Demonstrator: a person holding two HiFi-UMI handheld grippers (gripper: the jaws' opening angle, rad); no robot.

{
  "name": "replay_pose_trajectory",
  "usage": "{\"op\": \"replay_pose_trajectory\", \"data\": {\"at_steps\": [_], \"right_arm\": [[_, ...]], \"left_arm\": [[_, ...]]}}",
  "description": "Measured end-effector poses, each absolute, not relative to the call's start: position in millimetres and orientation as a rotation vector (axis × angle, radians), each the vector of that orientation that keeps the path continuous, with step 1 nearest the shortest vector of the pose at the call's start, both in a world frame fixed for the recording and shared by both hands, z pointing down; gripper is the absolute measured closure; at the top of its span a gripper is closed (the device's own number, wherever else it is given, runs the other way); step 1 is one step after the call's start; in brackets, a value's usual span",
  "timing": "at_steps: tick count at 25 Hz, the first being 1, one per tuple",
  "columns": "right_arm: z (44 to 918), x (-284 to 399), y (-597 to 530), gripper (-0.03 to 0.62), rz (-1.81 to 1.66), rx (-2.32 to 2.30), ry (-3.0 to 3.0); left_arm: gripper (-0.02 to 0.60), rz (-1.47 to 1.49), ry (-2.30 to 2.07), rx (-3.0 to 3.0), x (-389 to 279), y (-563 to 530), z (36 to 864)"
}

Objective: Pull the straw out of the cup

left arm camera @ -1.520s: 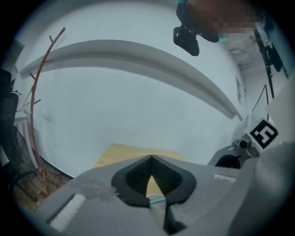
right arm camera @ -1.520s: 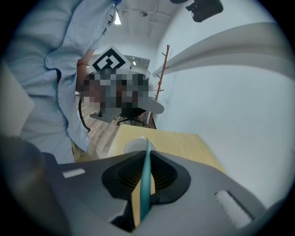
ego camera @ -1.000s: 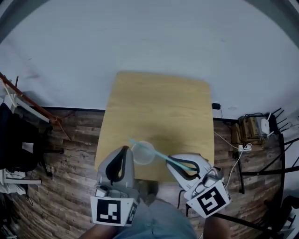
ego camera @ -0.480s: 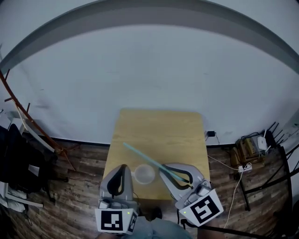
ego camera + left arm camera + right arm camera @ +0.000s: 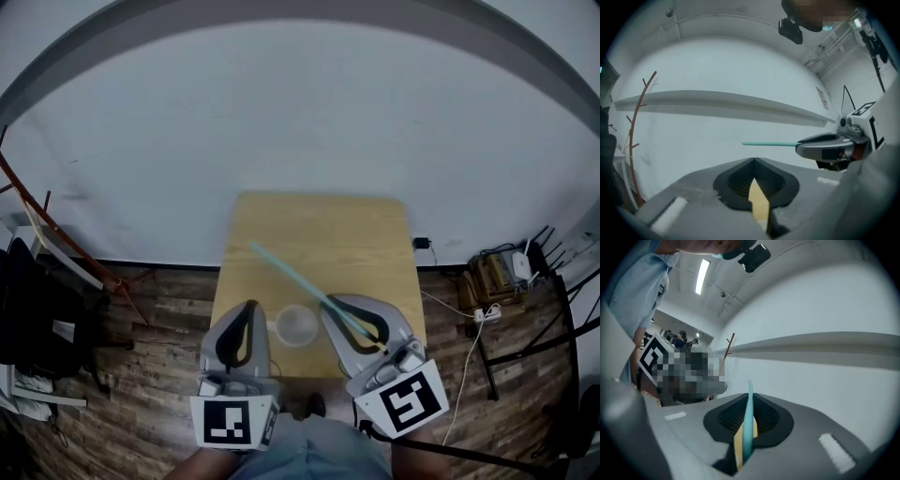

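Two tools flank the cup at the worktop's near edge. The right tool clamps the teal straw, seemingly clear of the cup — next, lay it aside gently. The left tool is closed, empty.

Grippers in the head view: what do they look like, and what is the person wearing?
The left gripper and right gripper are both grey, curved shells with black inner pads, each carrying a white cube printed with black square markers. The person wears a light blue shirt.
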State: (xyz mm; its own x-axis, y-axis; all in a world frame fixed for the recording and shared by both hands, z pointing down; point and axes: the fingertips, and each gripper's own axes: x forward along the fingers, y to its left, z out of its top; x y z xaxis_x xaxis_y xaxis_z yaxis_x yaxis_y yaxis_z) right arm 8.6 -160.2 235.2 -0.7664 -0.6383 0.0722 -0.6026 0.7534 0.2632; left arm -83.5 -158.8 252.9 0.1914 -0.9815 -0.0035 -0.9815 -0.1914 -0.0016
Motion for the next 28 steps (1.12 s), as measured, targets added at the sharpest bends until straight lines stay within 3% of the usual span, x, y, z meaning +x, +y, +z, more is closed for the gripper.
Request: {"op": "replay_pose_trajectory", "data": {"at_steps": [28], "right_arm": [[234.3, -3.9, -179.2, 0.561, -0.347, 1.054, -2.778]], "left_arm": [[0.561, -0.007, 1.968, -2.484, -92.2, -178.6, 258.9]]}}
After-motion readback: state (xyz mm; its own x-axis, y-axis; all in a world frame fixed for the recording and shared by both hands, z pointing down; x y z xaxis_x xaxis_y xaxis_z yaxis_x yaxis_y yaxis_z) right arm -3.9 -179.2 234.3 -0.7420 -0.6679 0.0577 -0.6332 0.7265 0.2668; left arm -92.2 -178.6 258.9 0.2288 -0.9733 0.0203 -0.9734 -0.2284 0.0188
